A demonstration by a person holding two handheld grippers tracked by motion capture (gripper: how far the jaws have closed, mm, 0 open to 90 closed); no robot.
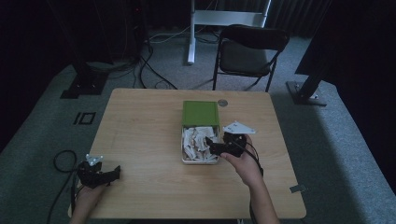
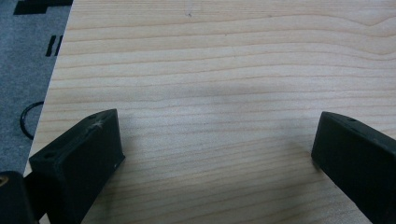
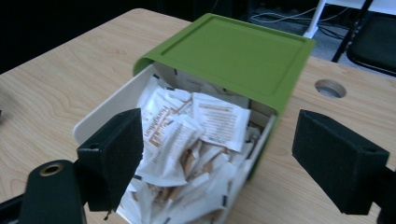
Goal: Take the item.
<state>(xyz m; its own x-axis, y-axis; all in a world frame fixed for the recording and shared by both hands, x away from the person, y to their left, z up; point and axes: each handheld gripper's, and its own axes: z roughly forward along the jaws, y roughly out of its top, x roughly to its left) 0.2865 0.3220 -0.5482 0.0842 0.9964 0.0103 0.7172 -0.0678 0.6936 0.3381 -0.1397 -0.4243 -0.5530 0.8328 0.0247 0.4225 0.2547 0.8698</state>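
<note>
The sachets [image 3: 187, 130] in the white drawer [image 3: 88, 122] lie just ahead of our spread right gripper [image 3: 217, 154], while our left gripper [image 2: 215, 154] gapes far off.

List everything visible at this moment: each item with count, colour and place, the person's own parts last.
Table: one, light wood, centre of the high view.
Box: one, white tray pulled partly out, right of table centre.
Cover: one, green, over the box's far half.
Sachets: many, white with brown print, piled in the tray.
Hole: one, round, at the table's far edge.
Folding chair: one, black, beyond the table.
Left gripper: black, open, over bare wood near the table's near-left corner.
Right gripper: black, open, at the tray.
Hands: two.
</note>
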